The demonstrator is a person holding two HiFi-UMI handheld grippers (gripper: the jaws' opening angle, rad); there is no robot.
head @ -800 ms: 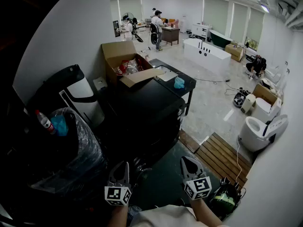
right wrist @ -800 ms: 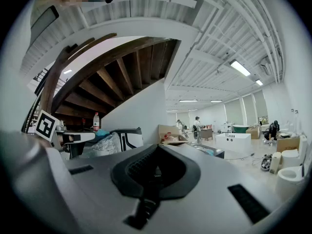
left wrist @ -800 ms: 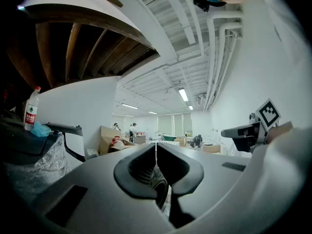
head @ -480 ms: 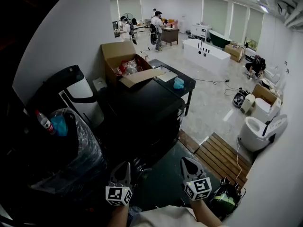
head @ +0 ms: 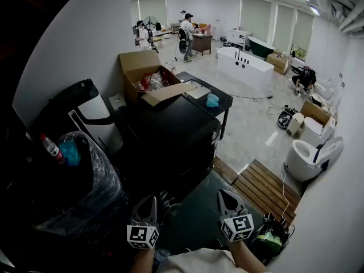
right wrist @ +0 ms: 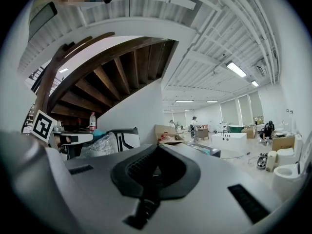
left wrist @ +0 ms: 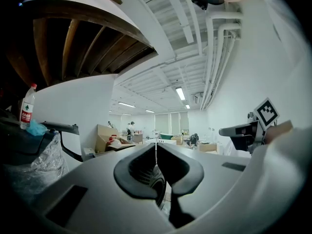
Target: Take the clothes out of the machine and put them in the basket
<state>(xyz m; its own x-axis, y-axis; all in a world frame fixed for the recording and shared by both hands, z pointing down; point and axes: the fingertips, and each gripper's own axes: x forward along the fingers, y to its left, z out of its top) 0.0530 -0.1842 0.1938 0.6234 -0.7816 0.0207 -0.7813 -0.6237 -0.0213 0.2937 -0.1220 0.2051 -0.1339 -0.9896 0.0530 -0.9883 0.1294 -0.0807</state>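
The black machine (head: 170, 132) stands in the middle of the head view, its front in deep shadow. I see no clothes. My left gripper (head: 149, 201) is low at the bottom, shut and empty, pointing level toward the machine's lower front. In its own view the left gripper's (left wrist: 156, 147) tips meet. My right gripper (head: 225, 193) is beside it, also shut with nothing in it, and its jaws stand closed in the right gripper view (right wrist: 157, 152). A dark container with something green inside (head: 271, 240) sits on the floor at the bottom right.
An open cardboard box (head: 149, 78) rests on the machine's far end, and a black table (head: 219, 98) stands behind it. A bin lined with a clear bag (head: 85, 175) holds a bottle (head: 51, 148) at the left. Wooden slats (head: 264, 189) lie on the right. People stand far back.
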